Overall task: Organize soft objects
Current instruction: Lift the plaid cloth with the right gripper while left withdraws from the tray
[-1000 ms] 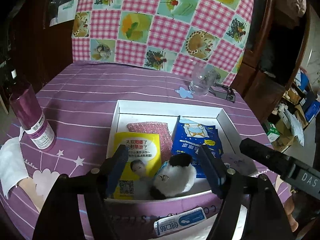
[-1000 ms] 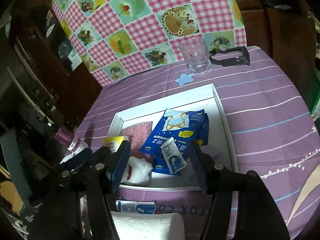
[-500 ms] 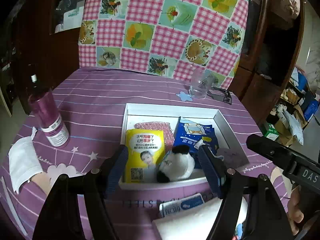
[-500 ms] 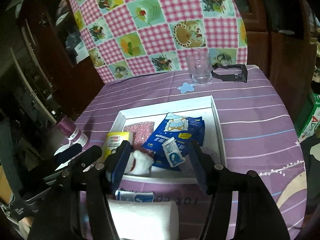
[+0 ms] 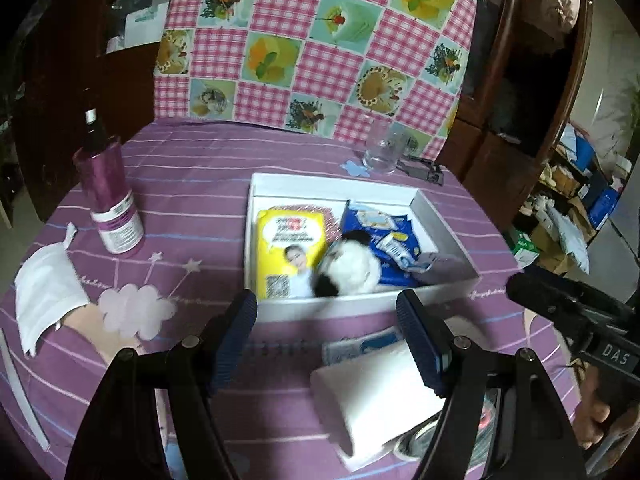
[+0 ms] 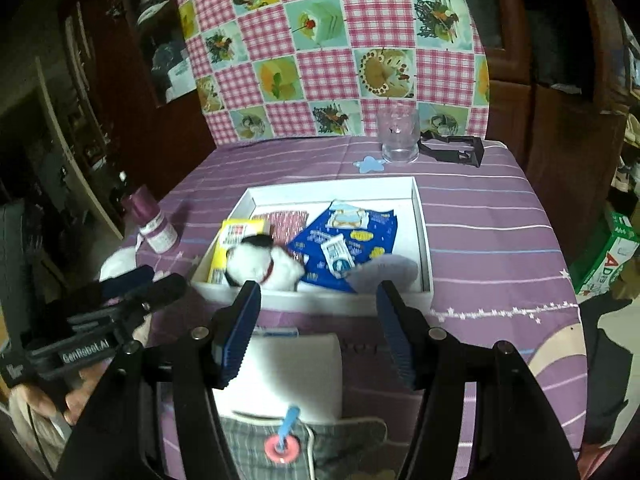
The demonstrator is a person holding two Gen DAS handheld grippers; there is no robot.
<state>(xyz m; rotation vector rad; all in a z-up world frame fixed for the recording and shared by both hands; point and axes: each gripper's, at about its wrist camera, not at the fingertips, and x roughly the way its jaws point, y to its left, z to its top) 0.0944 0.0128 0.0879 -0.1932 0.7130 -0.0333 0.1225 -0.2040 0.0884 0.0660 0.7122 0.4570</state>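
Observation:
A white box [image 5: 444,224] [image 6: 422,236] on the purple tablecloth holds a yellow pack [image 5: 288,248], a pink cloth [image 6: 286,218], a blue pack [image 5: 384,232] [image 6: 348,236], a black-and-white plush [image 5: 348,268] [image 6: 260,260], a small sachet [image 6: 338,254] and a grey-purple cloth [image 5: 440,266] [image 6: 384,270]. My left gripper [image 5: 325,312] hangs open in front of the box, nothing between its fingers. My right gripper [image 6: 318,296] is open too, just before the box's front wall. A white tissue pack [image 5: 372,392] [image 6: 296,372] and a blue-white sachet [image 5: 360,346] lie under them.
A purple bottle [image 5: 110,196] [image 6: 154,224] and a white mask [image 5: 44,296] are left of the box. A glass [image 5: 380,152] [image 6: 398,136] and a black clip [image 6: 452,148] stand behind it. A grey checked pouch [image 6: 288,440] lies at the near edge. A checked cloth [image 5: 312,40] hangs behind the table.
Both grippers have drawn back from the box toward the near table edge. The tissue pack has come into view beneath them. The right view has rolled level. Jaws unchanged.

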